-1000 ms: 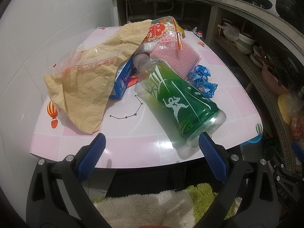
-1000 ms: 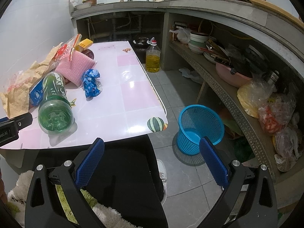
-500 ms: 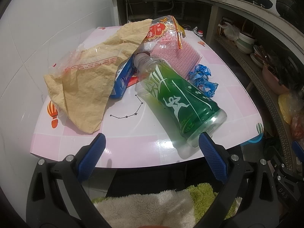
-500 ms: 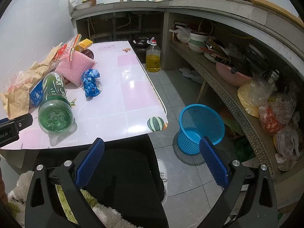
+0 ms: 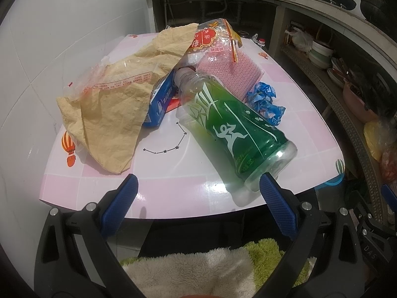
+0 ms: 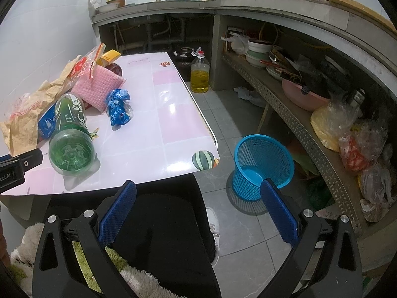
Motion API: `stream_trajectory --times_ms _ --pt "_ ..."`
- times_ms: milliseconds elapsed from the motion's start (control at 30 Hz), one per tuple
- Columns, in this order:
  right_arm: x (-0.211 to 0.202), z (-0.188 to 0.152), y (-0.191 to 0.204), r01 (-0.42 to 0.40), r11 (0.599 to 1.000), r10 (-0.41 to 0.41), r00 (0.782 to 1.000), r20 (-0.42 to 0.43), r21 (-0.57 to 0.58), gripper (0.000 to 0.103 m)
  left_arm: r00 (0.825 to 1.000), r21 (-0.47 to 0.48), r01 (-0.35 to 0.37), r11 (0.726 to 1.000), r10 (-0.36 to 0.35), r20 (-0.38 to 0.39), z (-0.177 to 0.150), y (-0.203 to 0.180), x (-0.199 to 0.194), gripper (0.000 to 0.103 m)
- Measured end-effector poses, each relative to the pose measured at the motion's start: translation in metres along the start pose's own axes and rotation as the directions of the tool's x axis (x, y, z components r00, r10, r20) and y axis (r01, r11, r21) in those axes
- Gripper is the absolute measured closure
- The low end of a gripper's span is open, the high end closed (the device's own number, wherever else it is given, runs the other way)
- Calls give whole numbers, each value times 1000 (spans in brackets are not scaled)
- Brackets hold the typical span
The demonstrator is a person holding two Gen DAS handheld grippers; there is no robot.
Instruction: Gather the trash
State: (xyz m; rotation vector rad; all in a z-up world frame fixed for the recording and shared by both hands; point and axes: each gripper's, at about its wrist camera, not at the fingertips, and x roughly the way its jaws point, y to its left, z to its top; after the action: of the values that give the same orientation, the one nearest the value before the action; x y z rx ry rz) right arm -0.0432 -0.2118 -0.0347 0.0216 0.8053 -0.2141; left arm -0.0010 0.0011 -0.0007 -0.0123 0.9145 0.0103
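Trash lies on a pink-and-white table: a green plastic bottle on its side, a crumpled tan paper bag, a blue carton, a pink mesh pack under a red-printed clear wrapper, and a crumpled blue wrapper. My left gripper is open and empty at the table's near edge, its right finger just in front of the bottle's base. My right gripper is open and empty off the table's front, over the floor. A blue mesh bin stands on the floor right of the table. The bottle also shows in the right wrist view.
A white tiled wall runs along the table's left. A concrete counter with a cluttered lower shelf curves along the right, holding bowls and plastic bags. An oil jug stands on the floor behind the table. My dark trousers and a white shoe are below.
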Motion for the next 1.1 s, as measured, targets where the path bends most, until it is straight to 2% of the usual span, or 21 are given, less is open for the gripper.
stream_trajectory --times_ms 600,867,1033,1100 --pt "3 -2 -2 -3 1000 3 1000 -4 5 6 1000 1 1 1000 -1 -2 -1 2 2 9" --pt "2 -1 -1 -6 1000 6 1000 1 -5 6 999 41 44 998 -44 8 -4 0 1 9" --pt "0 17 1 -48 999 48 999 15 -20 6 998 36 56 998 -57 24 4 14 -2 9" --pt "-1 31 3 -66 997 67 997 32 -27 6 997 39 52 998 -55 58 10 23 -9 9"
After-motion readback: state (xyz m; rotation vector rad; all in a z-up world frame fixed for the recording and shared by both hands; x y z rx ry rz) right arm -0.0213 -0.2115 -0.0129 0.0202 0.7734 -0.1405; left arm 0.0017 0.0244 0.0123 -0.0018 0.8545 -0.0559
